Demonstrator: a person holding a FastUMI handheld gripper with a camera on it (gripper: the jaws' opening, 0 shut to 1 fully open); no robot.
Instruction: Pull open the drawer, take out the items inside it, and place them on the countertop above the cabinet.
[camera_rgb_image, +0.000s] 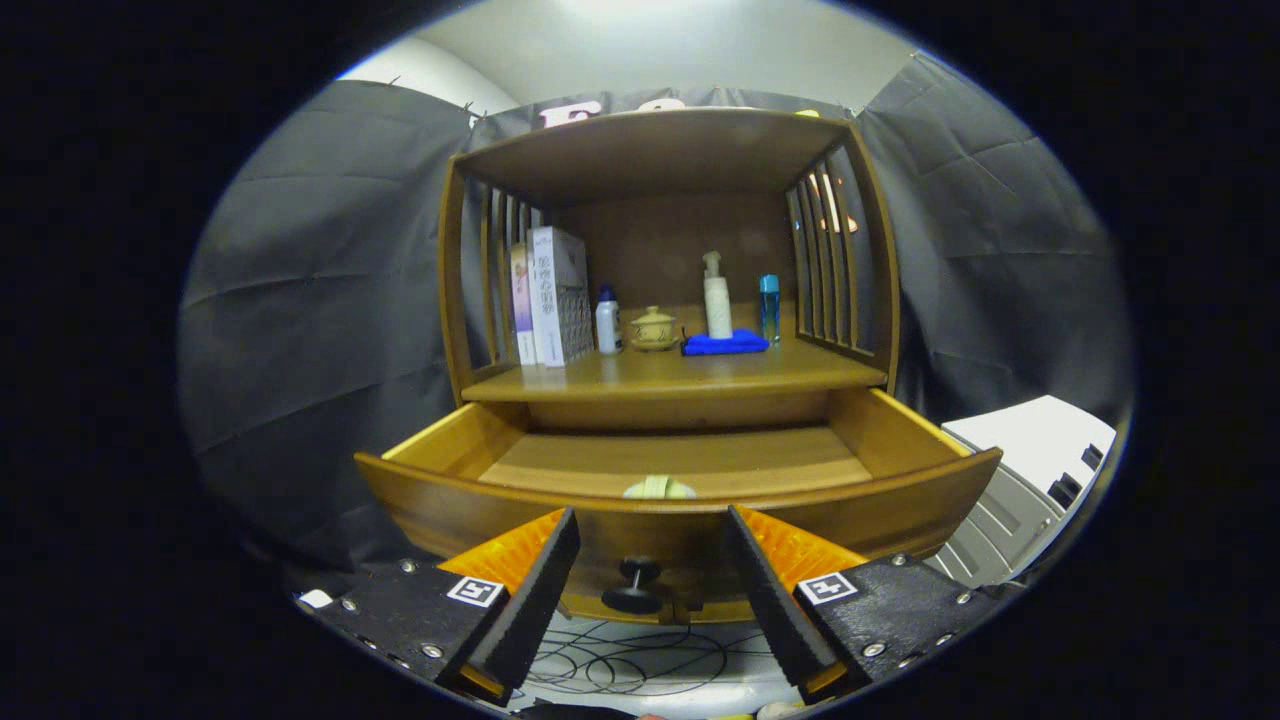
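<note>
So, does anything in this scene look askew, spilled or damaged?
Nothing stands out. The drawer is pulled open and sits level, shelf items stand upright, and a pale item lies inside the drawer. The gripper has open jaws flanking the knob.

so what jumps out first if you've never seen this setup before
The wooden drawer stands pulled wide open just ahead of the claw, whose fingers are spread apart either side of the drawer's dark knob, touching nothing. A pale rounded item peeks over the drawer front from inside. Above, the countertop holds boxes, bottles and a bright blue cloth.
</note>
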